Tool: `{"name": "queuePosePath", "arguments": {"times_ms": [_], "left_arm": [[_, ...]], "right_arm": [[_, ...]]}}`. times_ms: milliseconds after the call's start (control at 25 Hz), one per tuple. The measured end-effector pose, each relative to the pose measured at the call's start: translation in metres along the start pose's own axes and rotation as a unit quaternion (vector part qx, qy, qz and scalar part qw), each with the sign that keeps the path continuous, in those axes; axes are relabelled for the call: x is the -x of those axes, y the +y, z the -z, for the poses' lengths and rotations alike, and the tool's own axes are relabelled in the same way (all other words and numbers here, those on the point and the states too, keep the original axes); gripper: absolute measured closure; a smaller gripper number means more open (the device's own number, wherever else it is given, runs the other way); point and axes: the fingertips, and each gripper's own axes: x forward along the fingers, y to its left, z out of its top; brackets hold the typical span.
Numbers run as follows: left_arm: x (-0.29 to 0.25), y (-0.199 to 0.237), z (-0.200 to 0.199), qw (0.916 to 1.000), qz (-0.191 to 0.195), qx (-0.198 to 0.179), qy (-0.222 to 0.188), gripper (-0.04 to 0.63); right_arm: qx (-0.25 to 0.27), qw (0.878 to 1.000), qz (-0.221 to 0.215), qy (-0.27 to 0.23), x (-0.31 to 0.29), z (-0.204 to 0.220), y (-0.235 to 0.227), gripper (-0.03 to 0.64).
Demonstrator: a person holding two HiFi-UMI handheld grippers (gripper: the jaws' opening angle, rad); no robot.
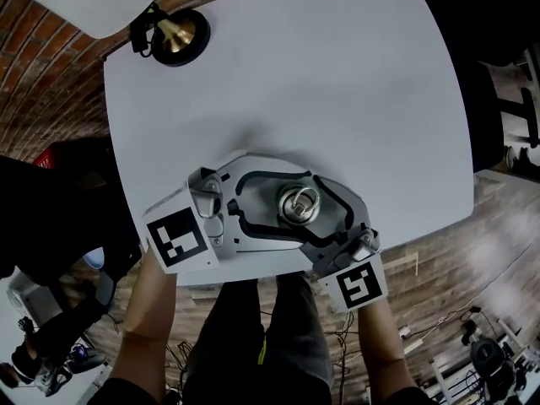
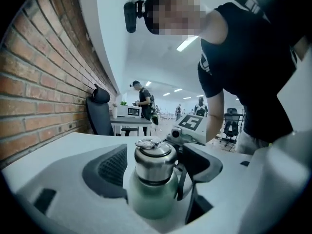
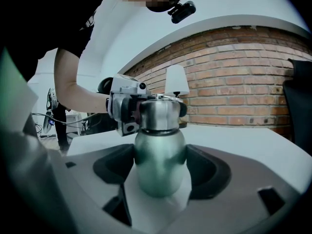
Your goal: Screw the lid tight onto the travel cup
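A brick wall (image 1: 51, 66) fills the upper left of the head view. Beside it a round black and brass lamp base (image 1: 175, 36) sits on the far left corner of the pale grey table (image 1: 337, 83). In the lower middle of that frame, near the table's near edge, the travel cup (image 1: 299, 205) stands upright. The two claws meet around it, one from each side. The left gripper (image 2: 153, 177) comes in from the lower left, with its marker cube (image 1: 177, 239) at its back end. In the left gripper view its jaws are released: the dark pads (image 2: 109, 172) stand apart on either side of the steel lid (image 2: 155, 157), and a gap shows at the right pad. The lid sits on the cup's neck with its ring handle on top. The right gripper (image 3: 161, 174) comes in from the lower right. In the right gripper view it is clenched on the cup's green body (image 3: 160, 155), with both pads against its sides. Behind the cup in that view, a white lamp shade (image 3: 176, 81) shows against the bricks.
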Motion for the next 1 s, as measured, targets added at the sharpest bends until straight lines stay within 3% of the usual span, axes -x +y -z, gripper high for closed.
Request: {"name": "queuePosePath", "arguments": {"times_ms": [120, 240, 440, 600, 720, 800, 880, 1000], "left_arm": [[0.009, 0.002, -0.001, 0.998, -0.062, 0.013, -0.007, 0.255], [0.017, 0.005, -0.003, 0.9879, -0.147, 0.045, -0.019, 0.255], [0.019, 0.012, 0.003, 0.9506, -0.29, 0.11, -0.021, 0.256], [0.018, 0.018, 0.007, 0.923, -0.373, 0.093, -0.017, 0.256], [0.017, 0.022, 0.004, 0.909, -0.409, 0.076, -0.019, 0.283], [0.014, 0.023, 0.001, 0.9082, -0.414, 0.062, -0.017, 0.326], [0.011, 0.021, 0.0, 0.9129, -0.405, 0.053, -0.013, 0.333], [0.009, 0.016, 0.0, 0.9337, -0.355, 0.047, -0.016, 0.333]], "right_arm": [[-0.006, 1.0, 0.002, 0.002, -0.001, 0.001, 0.0, 0.295], [-0.012, 1.0, 0.012, 0.001, 0.0, 0.001, -0.001, 0.295], [-0.028, 0.999, 0.037, -0.004, -0.002, 0.001, -0.002, 0.295], [-0.02, 0.999, 0.044, -0.004, -0.003, 0.001, 0.0, 0.295], [-0.01, 0.999, 0.047, -0.008, -0.002, 0.001, 0.0, 0.295], [-0.013, 0.999, 0.05, -0.013, -0.001, 0.001, 0.0, 0.295], [-0.017, 0.998, 0.051, -0.016, -0.001, 0.0, 0.0, 0.295], [-0.015, 0.999, 0.049, -0.015, 0.001, 0.001, 0.001, 0.295]]}}
